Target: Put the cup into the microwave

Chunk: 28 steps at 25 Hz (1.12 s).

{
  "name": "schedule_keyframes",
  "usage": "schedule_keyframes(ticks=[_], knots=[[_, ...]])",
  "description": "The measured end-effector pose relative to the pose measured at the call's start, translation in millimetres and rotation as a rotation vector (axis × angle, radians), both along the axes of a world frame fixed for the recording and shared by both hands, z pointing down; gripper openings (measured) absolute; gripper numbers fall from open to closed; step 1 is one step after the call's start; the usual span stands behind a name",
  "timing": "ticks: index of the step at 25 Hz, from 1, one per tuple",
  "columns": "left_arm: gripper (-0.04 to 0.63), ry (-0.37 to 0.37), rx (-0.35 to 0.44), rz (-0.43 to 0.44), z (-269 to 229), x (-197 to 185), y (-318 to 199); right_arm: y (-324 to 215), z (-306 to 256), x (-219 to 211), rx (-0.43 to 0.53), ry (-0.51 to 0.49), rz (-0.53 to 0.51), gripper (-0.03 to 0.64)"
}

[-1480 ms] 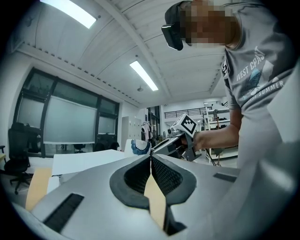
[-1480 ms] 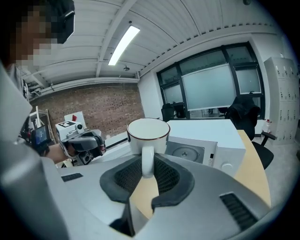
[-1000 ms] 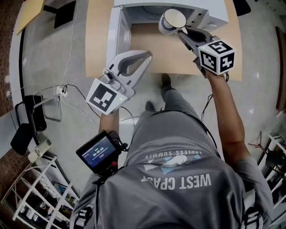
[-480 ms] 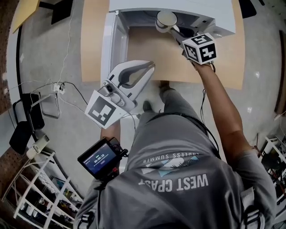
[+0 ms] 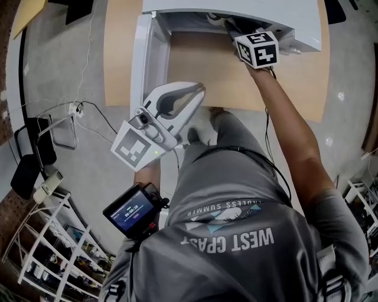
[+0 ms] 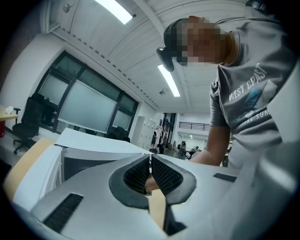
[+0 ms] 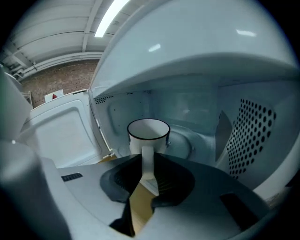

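Observation:
The white cup [image 7: 148, 135] with a dark rim hangs upright inside the open microwave [image 5: 236, 12], above its glass turntable [image 7: 180, 145]. My right gripper [image 7: 147, 172] is shut on the cup's handle [image 7: 147, 161]. In the head view its marker cube [image 5: 257, 50] sits at the oven's mouth, and the oven's top hides the cup. The microwave door [image 5: 144, 59] stands swung open to the left. My left gripper [image 5: 198, 88] is held in the air before the table's near edge, shut with nothing between its pads [image 6: 159, 173], pointing toward the microwave.
The microwave stands on a wooden table [image 5: 201, 76]. Its perforated inner wall [image 7: 253, 136] is close on the right of the cup, and the door [image 7: 61, 136] is on the left. Cables [image 5: 77, 109], a black chair [image 5: 35, 153] and a white rack [image 5: 53, 253] occupy the floor at left.
The right gripper has carried the cup forward and down, from in front of the microwave into its cavity. The left gripper stayed in place, rolling slightly.

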<state>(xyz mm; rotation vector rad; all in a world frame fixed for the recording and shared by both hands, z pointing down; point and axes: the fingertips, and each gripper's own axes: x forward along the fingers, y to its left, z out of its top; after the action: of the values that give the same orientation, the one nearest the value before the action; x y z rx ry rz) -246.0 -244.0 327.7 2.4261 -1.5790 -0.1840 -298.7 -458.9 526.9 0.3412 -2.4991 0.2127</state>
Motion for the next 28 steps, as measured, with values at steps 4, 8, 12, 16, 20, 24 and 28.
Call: schedule_keyframes(ticks=[4,8,12,16,20,24,28], knots=[[0.023,0.039,0.018,-0.019,-6,-6,-7,-18,1,-10,0.023,-0.022,0.029,0.072],[0.023,0.030,0.003,-0.026,-10,-13,-17,-39,-5,-28,0.063,-0.032,0.045,0.074],[0.023,0.020,-0.011,-0.022,-8,-22,-27,-66,-5,-42,0.124,-0.050,0.074,0.074],[0.023,0.033,-0.010,-0.033,3,-19,-13,-62,3,-45,0.172,-0.057,0.084,0.074],[0.023,0.041,-0.008,-0.044,12,-19,-1,-55,15,-49,0.186,-0.049,0.077,0.074],[0.023,0.041,0.000,-0.040,13,-16,7,-52,18,-49,0.185,-0.047,0.081,0.074],[0.023,0.049,0.012,-0.037,9,-15,9,-51,20,-48,0.182,-0.043,0.070,0.108]])
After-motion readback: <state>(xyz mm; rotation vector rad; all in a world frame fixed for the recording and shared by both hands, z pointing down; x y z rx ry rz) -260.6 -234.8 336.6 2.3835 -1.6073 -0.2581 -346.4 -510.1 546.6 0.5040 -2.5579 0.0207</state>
